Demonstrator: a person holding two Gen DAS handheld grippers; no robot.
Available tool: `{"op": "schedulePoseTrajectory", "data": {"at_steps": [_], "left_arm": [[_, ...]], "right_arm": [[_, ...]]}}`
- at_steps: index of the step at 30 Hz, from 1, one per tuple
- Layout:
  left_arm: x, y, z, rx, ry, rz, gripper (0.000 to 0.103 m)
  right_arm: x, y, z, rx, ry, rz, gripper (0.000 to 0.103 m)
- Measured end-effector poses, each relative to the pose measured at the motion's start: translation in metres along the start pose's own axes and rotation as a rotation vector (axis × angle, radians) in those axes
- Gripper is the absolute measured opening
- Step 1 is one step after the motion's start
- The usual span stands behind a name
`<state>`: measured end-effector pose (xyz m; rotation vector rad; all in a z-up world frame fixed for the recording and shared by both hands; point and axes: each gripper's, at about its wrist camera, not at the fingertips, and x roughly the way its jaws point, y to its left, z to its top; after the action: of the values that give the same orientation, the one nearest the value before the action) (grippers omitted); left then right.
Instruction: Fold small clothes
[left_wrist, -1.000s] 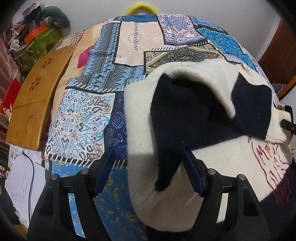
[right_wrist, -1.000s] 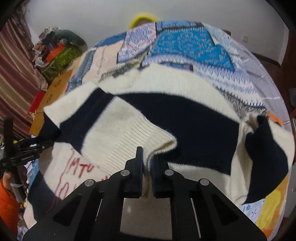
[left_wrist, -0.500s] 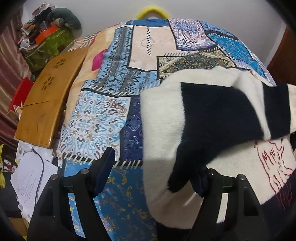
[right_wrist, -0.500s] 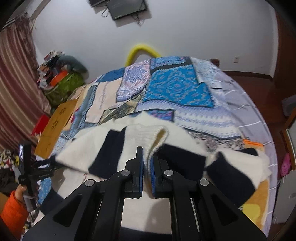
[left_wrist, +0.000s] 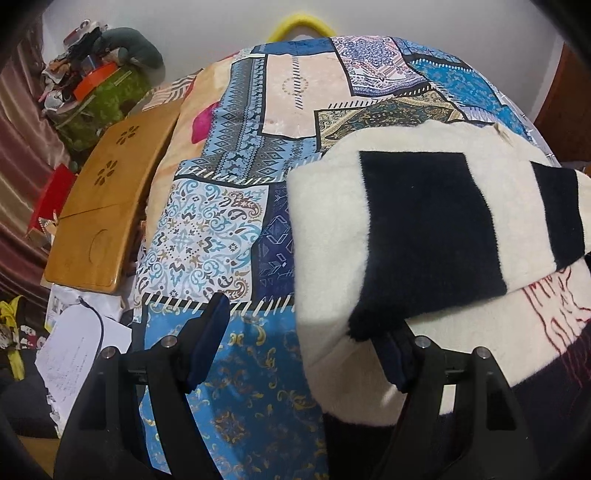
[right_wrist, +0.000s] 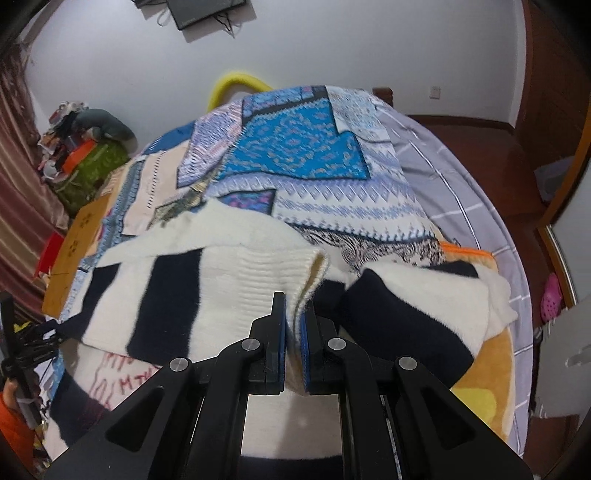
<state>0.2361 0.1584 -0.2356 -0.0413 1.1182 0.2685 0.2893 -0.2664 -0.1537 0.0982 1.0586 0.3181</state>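
Right wrist view: the right claw (right_wrist: 293, 321) is clenched on the ribbed cuff (right_wrist: 273, 269) of the sweater's sleeve (right_wrist: 192, 291), which stretches away to its left over the sweater (right_wrist: 413, 314) lying on the bed (right_wrist: 306, 147) just ahead. The left claw (left_wrist: 306, 343) stands released, its right finger tucked under the sleeve's dark edge. The thin pinch could slip and let the sleeve sag crooked. Both claws point forward and slightly down, low over the near edge.
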Motion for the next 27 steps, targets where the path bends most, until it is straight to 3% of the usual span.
{"op": "schedulePoseTrajectory", "data": {"at_steps": [7,18,20,22,24,27], "left_arm": [[-0.001,0.004,-0.007,-0.014,0.019,-0.01,0.073],[-0.036,0.005,-0.006,-0.011,-0.041,-0.019,0.073],[-0.045,0.003,-0.004,-0.005,-0.064,-0.016,0.073],[-0.055,0.0,-0.001,0.009,-0.092,-0.008,0.073],[-0.065,-0.004,0.003,0.018,-0.117,-0.009,0.073],[-0.073,-0.01,0.011,0.023,-0.137,-0.017,0.074]], "right_arm": [[0.019,-0.011,-0.011,0.014,0.056,-0.035,0.006],[0.018,-0.003,-0.01,-0.024,0.062,-0.085,0.008],[0.008,0.0,-0.007,-0.044,0.046,-0.087,0.013],[-0.002,0.002,-0.005,-0.065,0.02,-0.09,0.029],[-0.015,0.006,-0.002,-0.09,-0.02,-0.102,0.038],[-0.035,0.009,0.002,-0.122,-0.068,-0.11,0.043]]}}
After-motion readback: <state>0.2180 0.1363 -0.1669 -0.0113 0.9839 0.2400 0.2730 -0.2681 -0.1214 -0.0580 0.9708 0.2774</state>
